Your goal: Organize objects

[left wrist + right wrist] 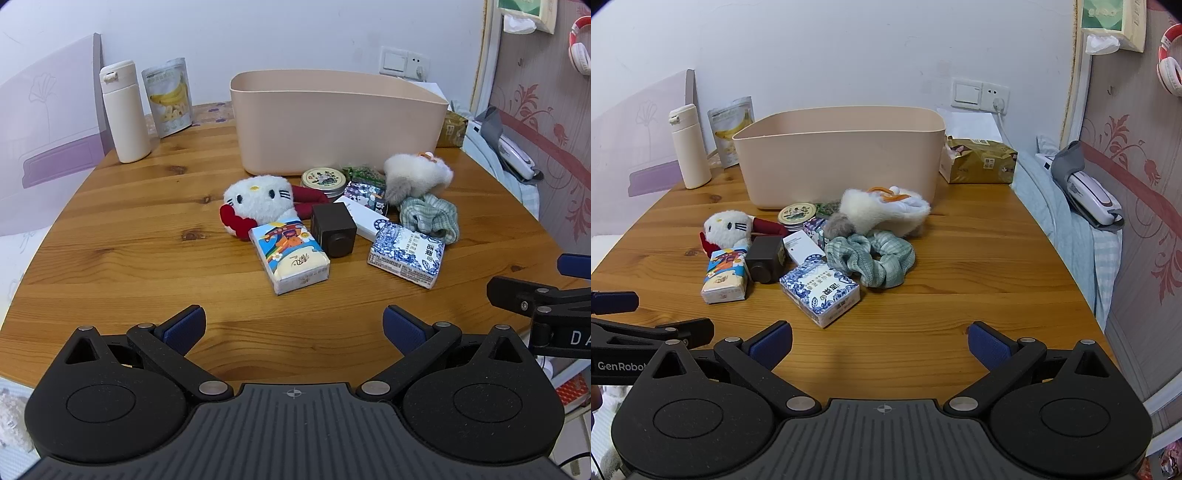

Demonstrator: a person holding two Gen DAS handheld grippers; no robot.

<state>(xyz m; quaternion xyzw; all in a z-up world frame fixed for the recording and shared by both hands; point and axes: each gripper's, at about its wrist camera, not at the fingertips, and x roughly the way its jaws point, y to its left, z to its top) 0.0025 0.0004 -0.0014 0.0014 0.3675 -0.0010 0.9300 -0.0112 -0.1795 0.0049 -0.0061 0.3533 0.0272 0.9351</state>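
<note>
Hovering over the near edge of the wooden table [122, 236], both tongs are sitting spread apart and gripping nothing: left gripper [293, 326] low at the near edge, right gripper [880, 345] just beside it toward the right edge. Right tool's black arm is showing at the right side of the left view, the left one's at the left side of the right view.

Pink bin [332, 122] is standing upright near the far edge, open top. Clutter is lying in a heap between bin and grippers: white cat plush [258, 199] lying on the left of the heap, touching the colourful tissue pack [290, 256]; dark cube [334, 229] just beside that pack; blue-and-white tissue pack [406, 253] on the near right; green scrunchie [873, 260] behind it, touching the fluffy white toy [882, 212]; round tin [323, 181] right against the bin's front wall; white box [364, 218] wedged in the middle.

White bottle [125, 110] is standing upright at the far left corner, banana snack pouch [170, 98] leaning just behind it. Gold tissue box [979, 160] is sitting at the far right corner, beside the bin.
</note>
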